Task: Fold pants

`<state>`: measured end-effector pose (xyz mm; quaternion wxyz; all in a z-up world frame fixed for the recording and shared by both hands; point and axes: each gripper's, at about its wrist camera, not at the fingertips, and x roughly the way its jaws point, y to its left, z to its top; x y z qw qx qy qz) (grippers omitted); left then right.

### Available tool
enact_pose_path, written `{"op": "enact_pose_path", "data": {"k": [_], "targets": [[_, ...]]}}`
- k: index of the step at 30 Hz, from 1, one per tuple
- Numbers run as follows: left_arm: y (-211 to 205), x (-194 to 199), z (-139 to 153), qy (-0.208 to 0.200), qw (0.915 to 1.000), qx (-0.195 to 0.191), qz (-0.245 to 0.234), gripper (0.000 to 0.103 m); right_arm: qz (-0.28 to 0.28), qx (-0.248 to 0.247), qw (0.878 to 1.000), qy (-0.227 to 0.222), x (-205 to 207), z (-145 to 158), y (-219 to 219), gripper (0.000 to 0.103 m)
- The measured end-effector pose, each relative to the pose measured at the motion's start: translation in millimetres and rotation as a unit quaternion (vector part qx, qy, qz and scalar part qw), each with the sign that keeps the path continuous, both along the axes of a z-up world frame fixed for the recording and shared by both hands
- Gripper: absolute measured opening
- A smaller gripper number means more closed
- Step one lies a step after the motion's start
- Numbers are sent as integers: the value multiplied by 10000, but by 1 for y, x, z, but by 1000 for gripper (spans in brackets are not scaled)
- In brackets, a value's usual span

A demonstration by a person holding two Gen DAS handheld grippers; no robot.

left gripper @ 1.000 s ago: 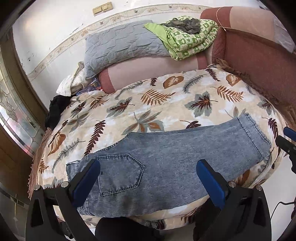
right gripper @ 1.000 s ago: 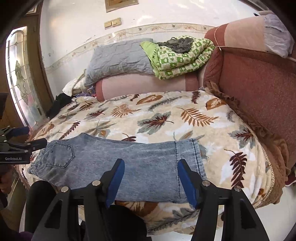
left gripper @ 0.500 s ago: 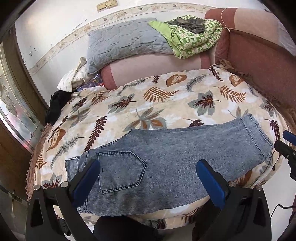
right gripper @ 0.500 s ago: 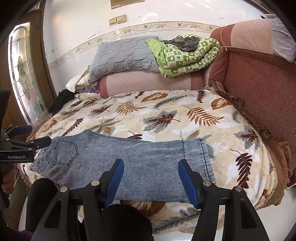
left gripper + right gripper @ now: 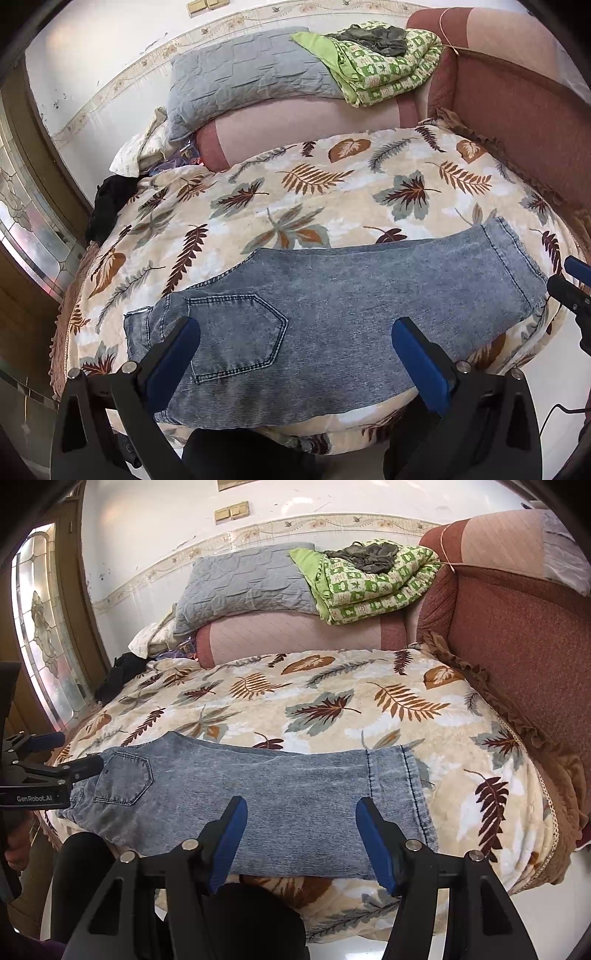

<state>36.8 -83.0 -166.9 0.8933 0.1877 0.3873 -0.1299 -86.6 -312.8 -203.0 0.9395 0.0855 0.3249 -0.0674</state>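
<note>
- Faded blue denim pants (image 5: 332,321): laid flat, folded lengthwise with one leg over the other, along the near edge of the bed. Waist end with a stitched back pocket (image 5: 236,332) lies to the left; hemmed leg ends (image 5: 402,790) lie to the right.
- Cream plush blanket printed with brown and grey-green leaves (image 5: 314,199): covers the bed; the pants rest directly on it.
- Left gripper (image 5: 295,343), black frame with blue pads: jaws stand wide apart, nothing between the pads. It hangs above the waist half of the pants, one pad over the pocket area, the other over the mid-leg. Contact with the denim cannot be told.
- Right gripper (image 5: 301,838), same build: jaws apart, though less widely, nothing clamped. It hangs over the leg half of the pants, near the hems.
- Each gripper shows at the edge of the other's view, one toward either end of the garment.
- Grey quilted pillow (image 5: 243,587): on top of a pink and maroon bolster (image 5: 295,635) at the far side of the bed.
- Green and white patterned quilt (image 5: 369,583), folded: beside the grey pillow, with a dark grey-olive crumpled cloth (image 5: 365,555) on top.
- Maroon upholstered headboard (image 5: 517,627): along the right side of the bed.
- Black garment (image 5: 109,206): bunched at the far left edge of the bed.
</note>
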Motion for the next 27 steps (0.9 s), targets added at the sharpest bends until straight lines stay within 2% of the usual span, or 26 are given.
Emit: {"op": "enact_pose_path", "data": {"k": [18, 27], "targets": [[-23, -1, -12, 79, 9994, 279, -175, 103, -274, 349, 9990, 94, -1, -17, -30, 65], [-29, 0, -16, 130, 9991, 344, -211, 103, -213, 321, 9991, 170, 6, -21, -26, 65]]}}
